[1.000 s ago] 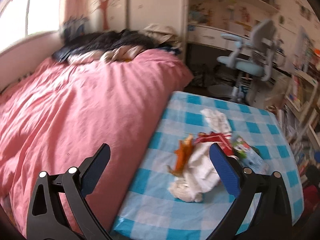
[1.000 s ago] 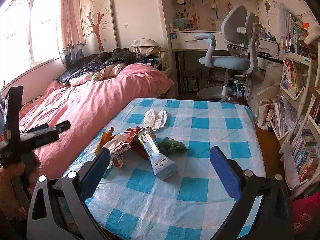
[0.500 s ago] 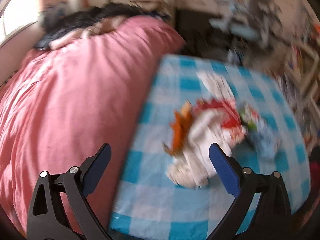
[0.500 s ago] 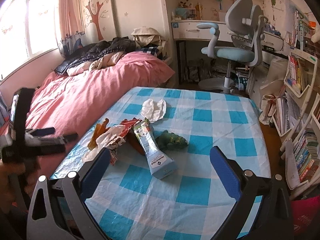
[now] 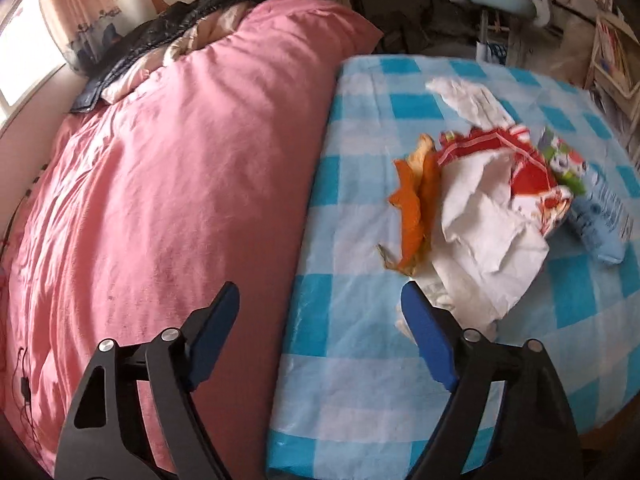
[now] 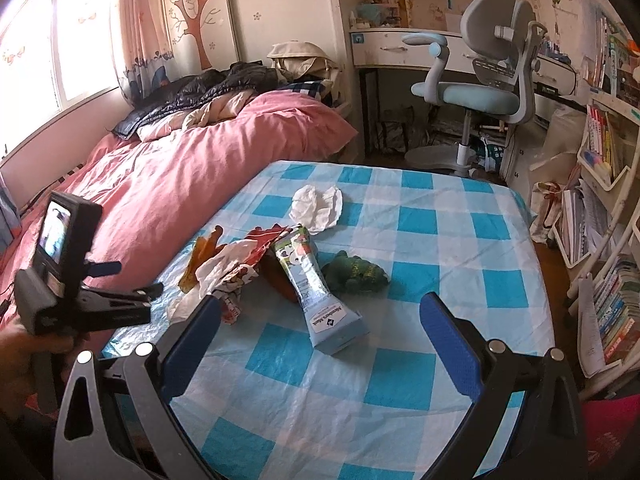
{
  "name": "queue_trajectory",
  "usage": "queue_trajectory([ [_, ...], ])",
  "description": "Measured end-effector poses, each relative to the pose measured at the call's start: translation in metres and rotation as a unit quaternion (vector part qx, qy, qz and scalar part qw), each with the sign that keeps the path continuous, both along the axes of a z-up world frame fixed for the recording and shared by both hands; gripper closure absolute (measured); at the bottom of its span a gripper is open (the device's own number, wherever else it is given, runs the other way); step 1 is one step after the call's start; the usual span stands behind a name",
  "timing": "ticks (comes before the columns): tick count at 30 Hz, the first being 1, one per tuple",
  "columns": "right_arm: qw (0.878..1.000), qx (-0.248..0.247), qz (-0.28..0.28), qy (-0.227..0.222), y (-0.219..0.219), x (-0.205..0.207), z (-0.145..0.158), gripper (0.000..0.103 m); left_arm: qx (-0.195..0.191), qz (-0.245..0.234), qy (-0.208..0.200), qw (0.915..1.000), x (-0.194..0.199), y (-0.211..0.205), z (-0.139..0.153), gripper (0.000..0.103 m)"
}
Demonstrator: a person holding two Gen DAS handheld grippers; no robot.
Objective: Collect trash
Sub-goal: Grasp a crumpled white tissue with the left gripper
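The trash lies in a loose heap on the tabletop [image 6: 400,360], which wears a blue-and-white checked cloth and stands directly beside a bed with a pink cover [image 5: 180,180]. In the heap there is an orange peel [image 5: 414,208] at the bed side, touching a crumpled white paper [image 5: 488,232]; a red-and-white wrapper [image 5: 520,160] lies partly over that paper. A light blue pouch [image 6: 320,292] with a panda picture leans on the heap, and a dark green crumpled wrapper [image 6: 356,272] sits just beside it. A second white tissue [image 6: 318,206] lies a little apart, further from the cameras. The left claw [image 5: 320,320] is wide and holds nothing — it hangs above the tabletop edge, with one finger over the bed and the other finger near the white paper. The right claw [image 6: 320,320] is also wide and holds nothing, with the pouch seen between its two blue fingers. In the right wrist view the left claw appears from the side, at the left of the heap, with a small screen [image 6: 56,236] on its back. A grey-blue desk chair [image 6: 480,80] stands behind the tabletop.
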State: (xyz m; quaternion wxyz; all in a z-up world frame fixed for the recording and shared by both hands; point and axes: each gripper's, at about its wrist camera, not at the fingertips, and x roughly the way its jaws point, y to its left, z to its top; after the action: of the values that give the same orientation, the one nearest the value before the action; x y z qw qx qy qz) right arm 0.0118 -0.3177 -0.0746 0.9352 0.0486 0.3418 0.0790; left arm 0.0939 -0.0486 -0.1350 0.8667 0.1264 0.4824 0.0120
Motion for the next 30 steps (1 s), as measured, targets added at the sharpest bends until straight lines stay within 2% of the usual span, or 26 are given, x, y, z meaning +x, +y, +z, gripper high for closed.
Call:
queue_trajectory([
  [4, 1.000, 0.001, 0.000, 0.000, -0.001, 0.000, 0.000, 0.008, 0.008, -0.066, 0.013, 0.9977, -0.006, -0.029, -0.010, 0.023],
  [8, 1.000, 0.007, -0.002, 0.002, -0.002, 0.000, 0.000, 0.008, 0.008, -0.090, 0.018, 0.9957, -0.010, -0.041, -0.017, 0.024],
  [10, 1.000, 0.009, -0.002, 0.001, -0.003, 0.001, 0.000, 0.008, -0.028, -0.095, 0.030, 0.9947, -0.008, -0.038, -0.017, 0.037],
  [11, 1.000, 0.010, -0.002, 0.001, -0.003, 0.001, 0.000, 0.008, -0.054, -0.102, 0.043, 0.9924, -0.009, -0.037, -0.016, 0.054],
  [12, 1.000, 0.009, -0.002, 0.002, -0.004, 0.001, 0.000, 0.008, -0.073, -0.109, 0.054, 0.9899, -0.010, -0.036, -0.015, 0.062],
  [13, 1.000, 0.010, -0.001, 0.003, -0.003, 0.001, 0.000, 0.008, -0.096, -0.123, 0.068, 0.9854, -0.011, -0.036, -0.013, 0.080],
  [16, 1.000, 0.012, -0.001, 0.004, -0.004, 0.001, 0.000, 0.008, -0.108, -0.142, 0.078, 0.9808, -0.018, -0.039, -0.013, 0.087],
  [17, 1.000, 0.013, -0.001, 0.004, -0.004, 0.001, 0.000, 0.008, -0.122, -0.150, 0.083, 0.9777, -0.021, -0.039, -0.011, 0.097],
  [18, 1.000, 0.013, -0.001, 0.004, -0.005, 0.000, 0.000, 0.008, -0.132, -0.153, 0.087, 0.9755, -0.022, -0.038, -0.010, 0.102],
  [21, 1.000, 0.014, 0.000, 0.004, -0.004, 0.000, 0.000, 0.008, -0.150, -0.155, 0.092, 0.9721, -0.025, -0.035, -0.008, 0.102],
  [25, 1.000, 0.015, -0.001, 0.005, -0.005, 0.000, 0.000, 0.008, -0.149, -0.158, 0.093, 0.9716, -0.025, -0.035, -0.008, 0.102],
  [26, 1.000, 0.016, -0.001, 0.005, -0.004, 0.000, 0.000, 0.008, -0.145, -0.160, 0.091, 0.9722, -0.026, -0.035, -0.007, 0.099],
  [28, 1.000, 0.018, -0.001, 0.005, -0.004, -0.001, -0.001, 0.008, -0.133, -0.166, 0.092, 0.9726, -0.027, -0.039, -0.008, 0.072],
  [29, 1.000, 0.018, -0.001, 0.005, -0.004, -0.001, -0.001, 0.008, -0.120, -0.167, 0.088, 0.9746, -0.029, -0.042, -0.008, 0.050],
  [30, 1.000, 0.018, 0.000, 0.005, -0.003, -0.001, -0.001, 0.008, -0.109, -0.170, 0.081, 0.9760, -0.032, -0.045, -0.007, 0.044],
])
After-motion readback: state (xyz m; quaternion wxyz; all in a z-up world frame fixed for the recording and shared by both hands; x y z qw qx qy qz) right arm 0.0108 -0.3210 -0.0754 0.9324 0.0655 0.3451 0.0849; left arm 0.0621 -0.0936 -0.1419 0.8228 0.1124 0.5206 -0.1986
